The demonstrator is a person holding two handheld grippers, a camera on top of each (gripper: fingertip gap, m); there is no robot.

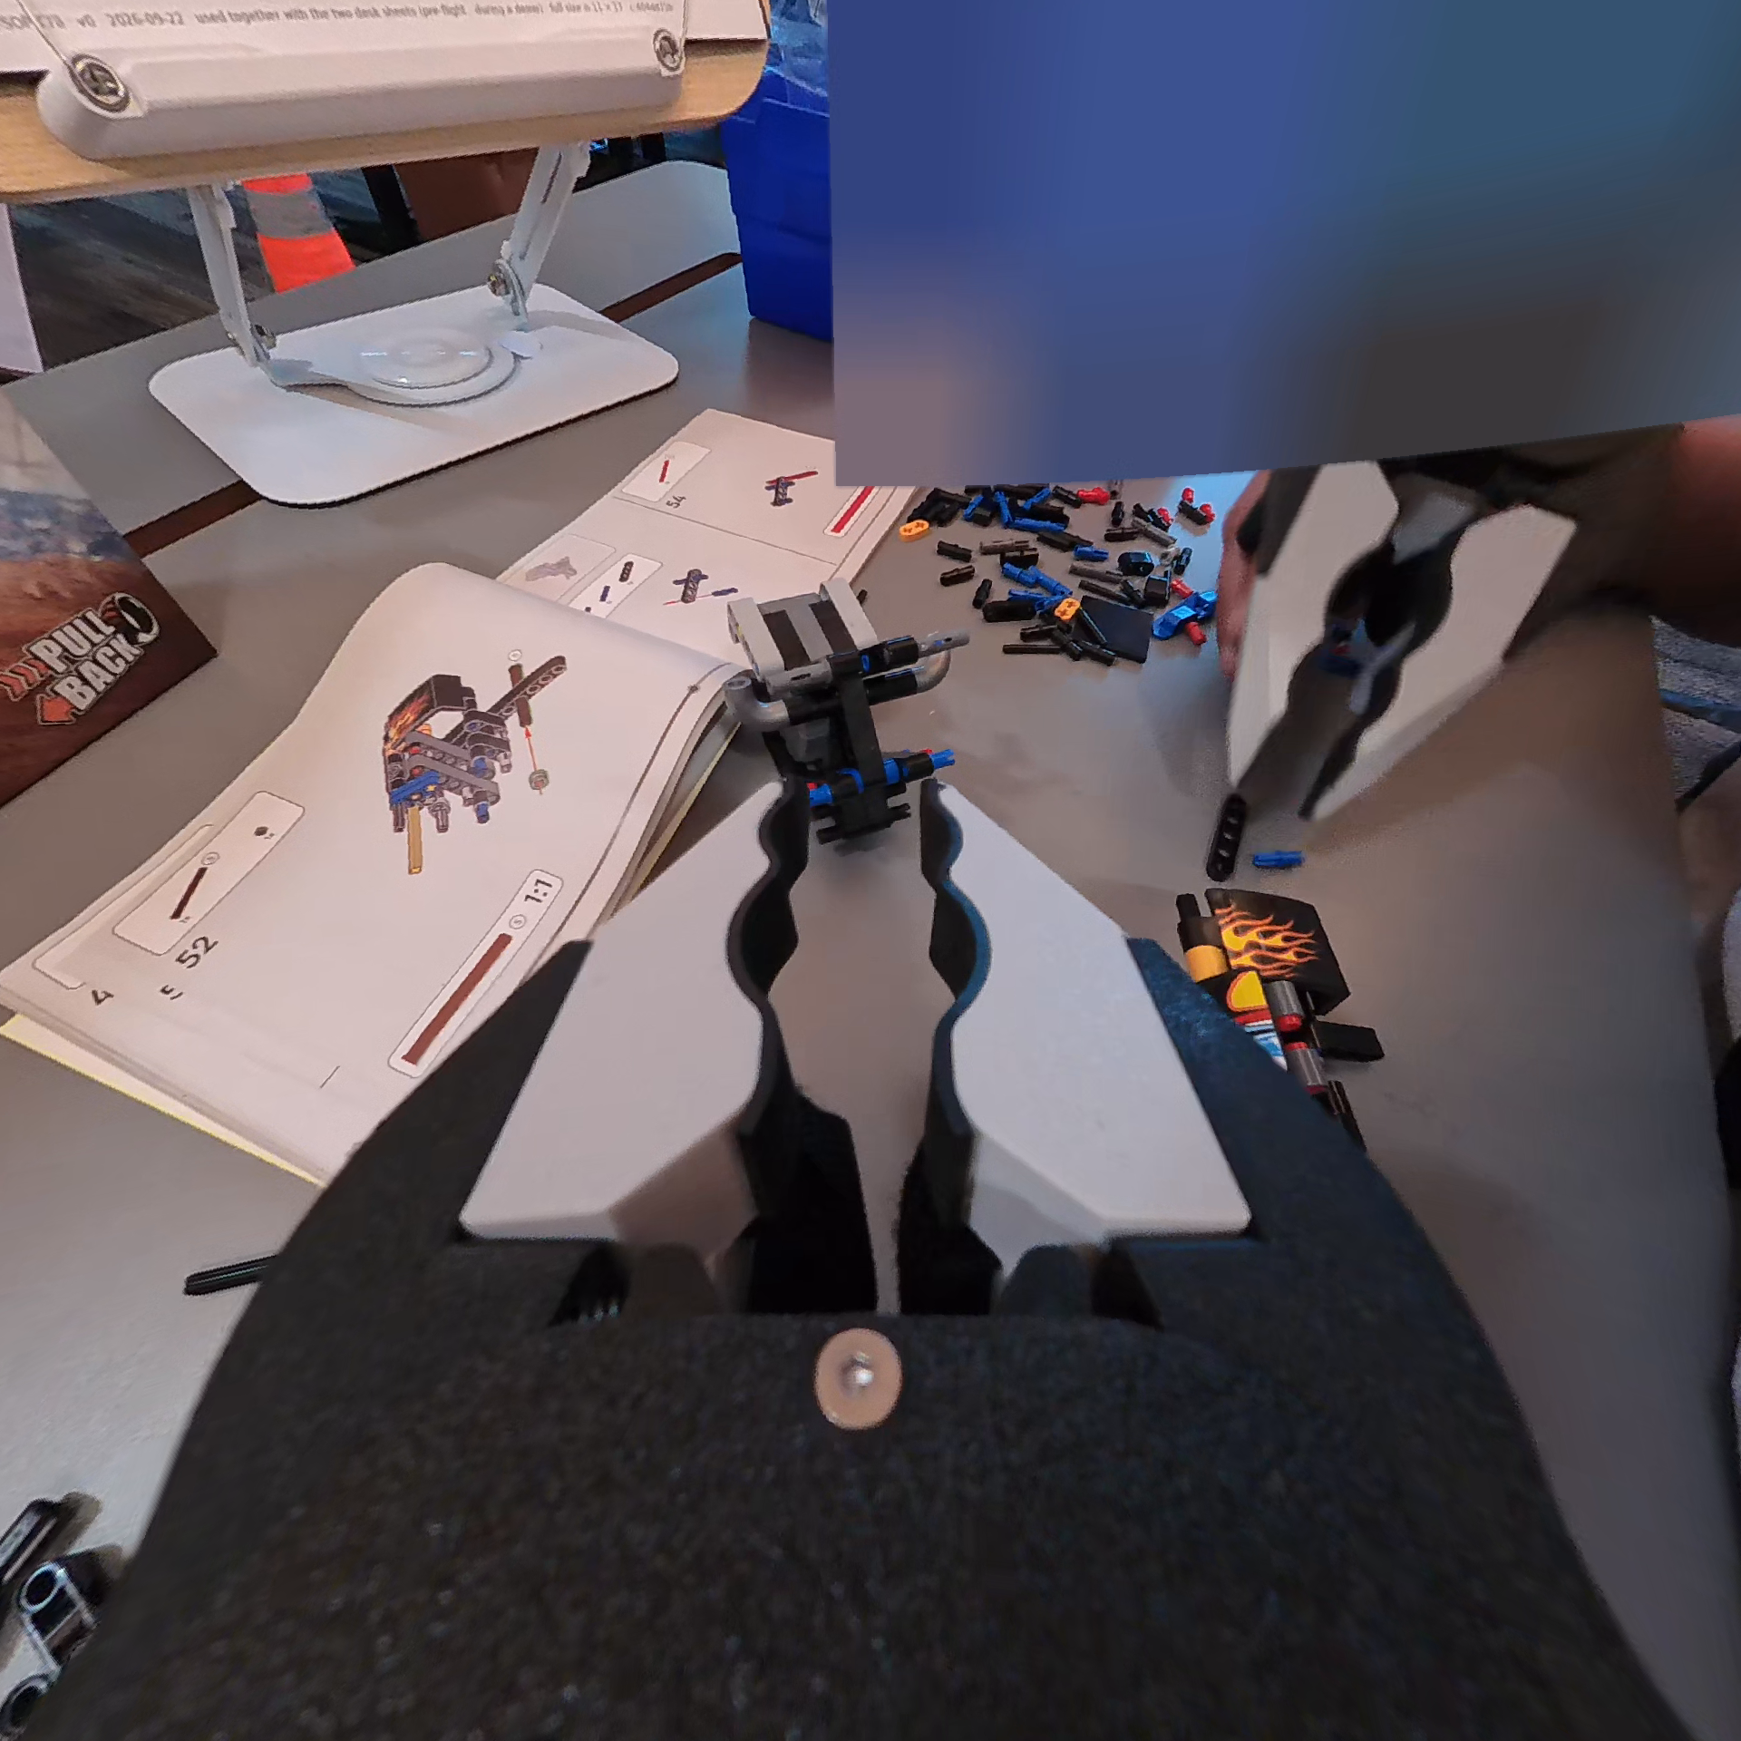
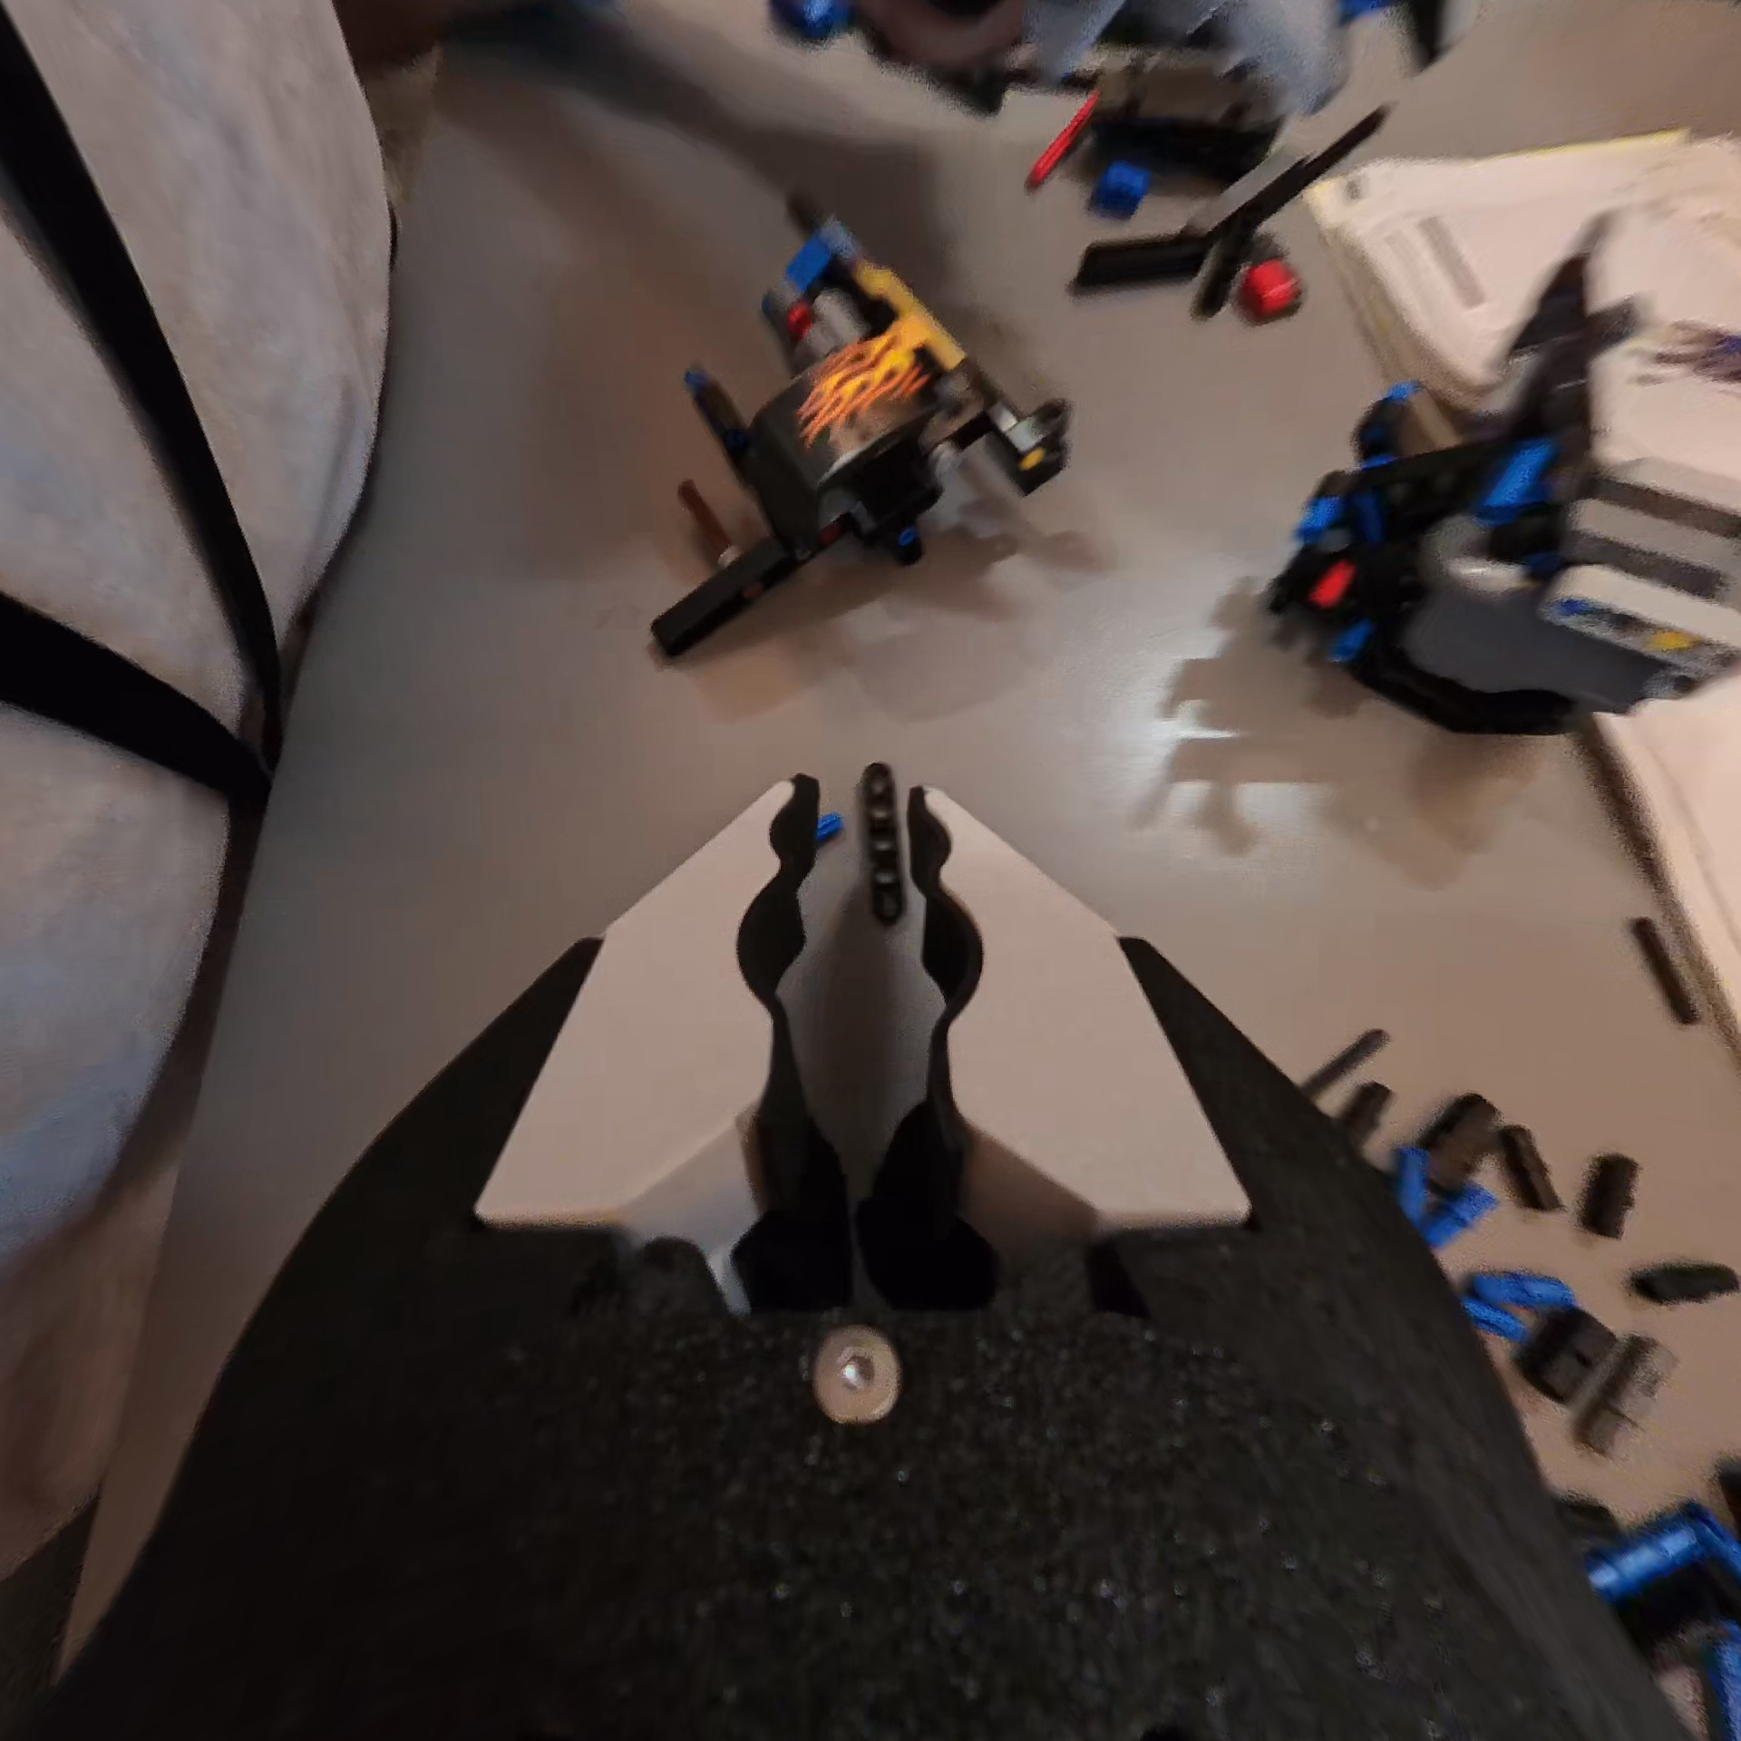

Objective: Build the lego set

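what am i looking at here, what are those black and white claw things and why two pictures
Those claws are two hand-held grippers; a person carries one in each hand, and each has a camera looking along its fingers. So one picture comes from each gripper.

In the left view, the left gripper grips a black, grey and blue half-built lego assembly by its lower end. Beside it lies an open white instruction booklet on the grey table, with a scattered pile of small black and blue loose pieces behind.

In the right view, the right gripper is open around a short black beam with holes lying on the table. Further off sits a black flame-patterned lego chunk.
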